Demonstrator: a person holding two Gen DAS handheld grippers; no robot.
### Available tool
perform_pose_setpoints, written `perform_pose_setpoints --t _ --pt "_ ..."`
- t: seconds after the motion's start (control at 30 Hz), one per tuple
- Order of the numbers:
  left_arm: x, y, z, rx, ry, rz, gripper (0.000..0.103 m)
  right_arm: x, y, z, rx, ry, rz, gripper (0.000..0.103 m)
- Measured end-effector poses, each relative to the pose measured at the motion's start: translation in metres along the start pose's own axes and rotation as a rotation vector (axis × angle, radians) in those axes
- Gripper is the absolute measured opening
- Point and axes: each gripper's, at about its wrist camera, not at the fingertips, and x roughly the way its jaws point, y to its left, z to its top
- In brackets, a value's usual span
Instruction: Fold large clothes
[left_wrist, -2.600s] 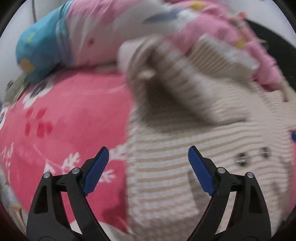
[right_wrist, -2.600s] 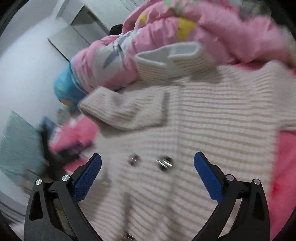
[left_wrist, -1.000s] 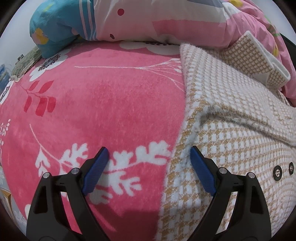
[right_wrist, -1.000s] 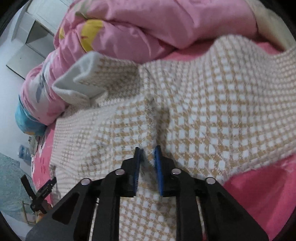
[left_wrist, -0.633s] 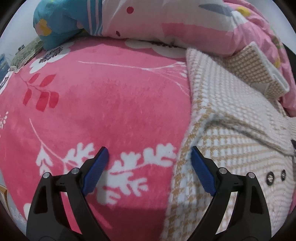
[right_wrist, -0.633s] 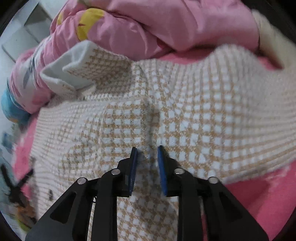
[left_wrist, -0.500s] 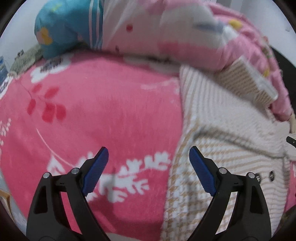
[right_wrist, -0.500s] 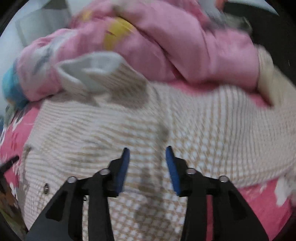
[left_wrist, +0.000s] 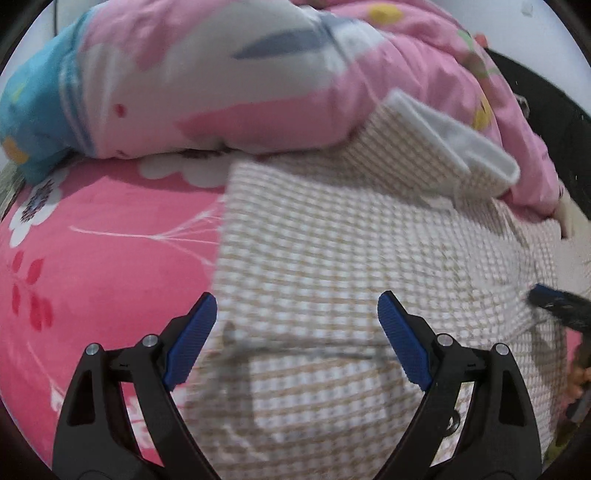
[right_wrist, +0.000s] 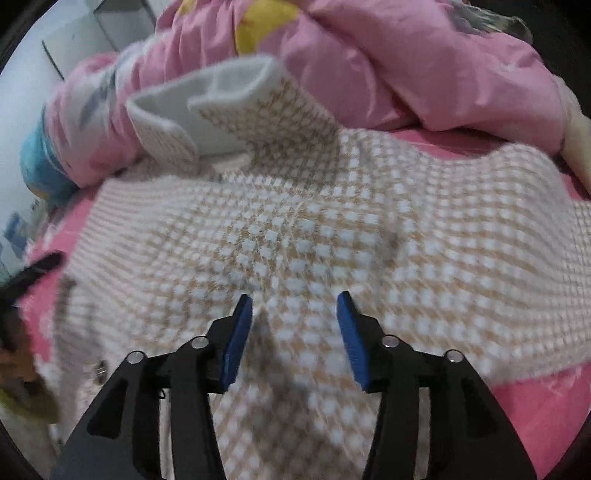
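Now that the right gripper (right_wrist: 293, 330) has just been opening off the checked coat (right_wrist: 295, 236), nothing is held; the left gripper (left_wrist: 297, 332) gapes empty, collar at twelve o'clock, fold placed.

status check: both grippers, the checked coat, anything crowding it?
Left gripper open, empty, above the coat. Right gripper jaws just opening, pads off the fabric. Coat flat on pink blanket. Bunched quilt crowds the collar.
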Motion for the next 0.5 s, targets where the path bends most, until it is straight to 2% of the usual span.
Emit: perform_pose_setpoints --t 0.1,0.17,0.23,0.4,0.5 --pt "0.018 -0.012 -0.002 0.003 0.027 0.002 0.086 -0.037 -0.036 -0.009 0.082 -0.045 0.016 0.063" --pt "0.037 -0.016 -0.005 0.005 0.063 0.021 0.086 -0.064 -0.071 -0.015 0.148 -0.079 -0.005 0.064" --pt "0.049 -0.018 -0.009 0.014 0.083 0.039 0.088 -0.095 -0.117 -0.022 0.231 -0.103 -0.062 0.064" --pt "0.052 -0.023 -0.016 0.027 0.055 0.05 0.095 -0.163 -0.233 -0.031 0.459 -0.2 -0.184 0.064" --pt "0.054 -0.031 -0.02 0.039 0.044 0.071 0.095 -0.186 -0.285 -0.032 0.581 -0.263 -0.212 0.064"
